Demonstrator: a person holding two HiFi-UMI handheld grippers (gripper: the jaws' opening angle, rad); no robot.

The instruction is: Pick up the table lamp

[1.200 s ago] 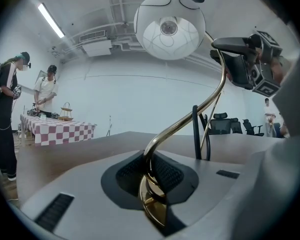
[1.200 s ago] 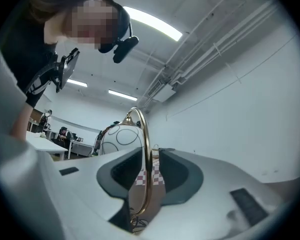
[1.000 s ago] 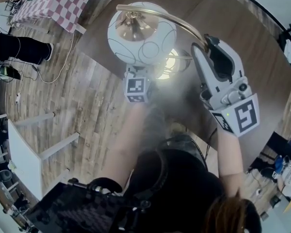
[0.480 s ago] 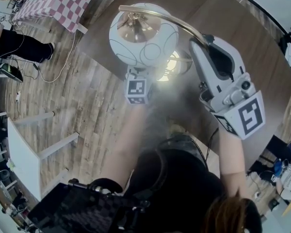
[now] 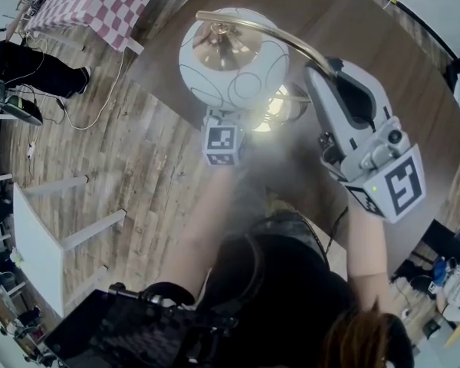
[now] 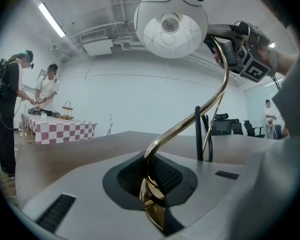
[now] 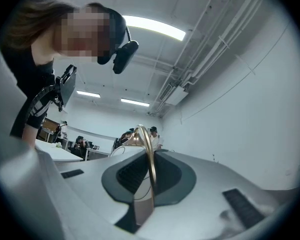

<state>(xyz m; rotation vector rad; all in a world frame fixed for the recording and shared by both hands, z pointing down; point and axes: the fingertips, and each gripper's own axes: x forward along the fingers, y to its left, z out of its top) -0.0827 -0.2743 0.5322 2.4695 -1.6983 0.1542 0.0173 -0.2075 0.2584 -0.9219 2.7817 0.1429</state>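
The table lamp has a white globe shade (image 5: 228, 60) on a curved brass stem (image 5: 291, 43) and stands on the dark round table (image 5: 383, 44), its bulb lit. My left gripper (image 6: 152, 191), its marker cube below the shade, is closing on the low part of the stem (image 6: 190, 121), which sits pinched between the dark pads. My right gripper (image 5: 327, 69) is closing on the upper arc of the stem (image 7: 149, 156), and the brass rod runs straight through its pads. The lamp's base is hidden under the shade and glare.
A table with a checked cloth (image 5: 92, 2) stands at the far left, and a white table (image 5: 38, 244) sits nearer. Cables lie on the wooden floor (image 5: 84, 106). Two people (image 6: 12, 109) work at the checked table. Office chairs (image 6: 230, 126) stand beyond the round table.
My right gripper has shifted slightly along the brass arm and its marker cube has swung outward. The left gripper and the lamp have stayed where they were.
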